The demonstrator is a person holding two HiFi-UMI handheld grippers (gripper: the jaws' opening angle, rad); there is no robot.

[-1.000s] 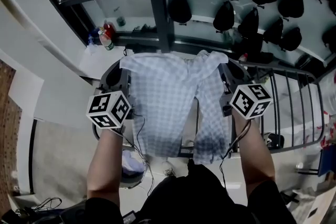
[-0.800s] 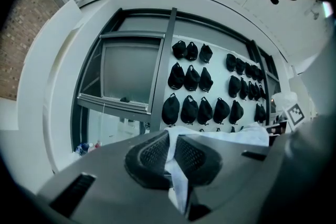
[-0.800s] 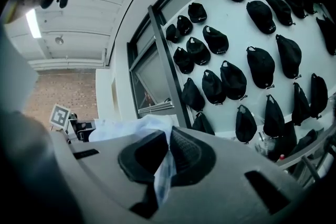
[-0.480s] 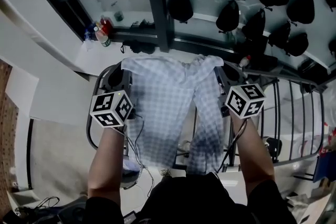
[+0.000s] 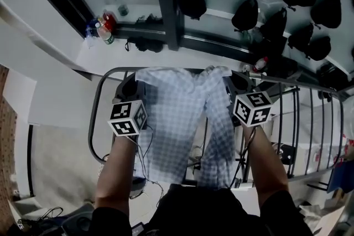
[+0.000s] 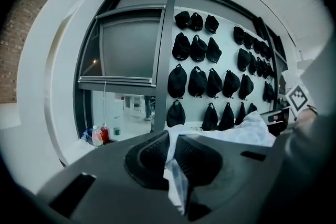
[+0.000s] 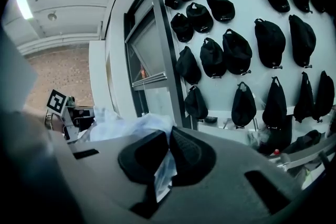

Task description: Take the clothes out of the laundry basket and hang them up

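Observation:
A pale blue checked garment [image 5: 177, 113] hangs spread between my two grippers, its long legs falling toward me. My left gripper [image 5: 137, 75] is shut on the garment's top left corner, and my right gripper [image 5: 230, 78] is shut on its top right corner. In the left gripper view a fold of the cloth [image 6: 176, 178] is pinched between the black pads [image 6: 152, 157], as it is in the right gripper view, cloth [image 7: 164, 169] between pads [image 7: 142, 157]. The garment's top edge lies level with the far rail of a grey metal drying rack [image 5: 98, 102].
The rack's parallel bars [image 5: 310, 119] run off to the right. A dark pillar [image 5: 165, 3] rises behind it. Several black caps [image 5: 260, 5] hang on the wall. Bottles [image 5: 102, 30] stand on the window ledge at the left. Cables [image 5: 145, 160] trail on the floor below.
Both grippers have come down together with the garment still stretched between them, so its top edge now sits at the rack's far rail. The grips have not changed.

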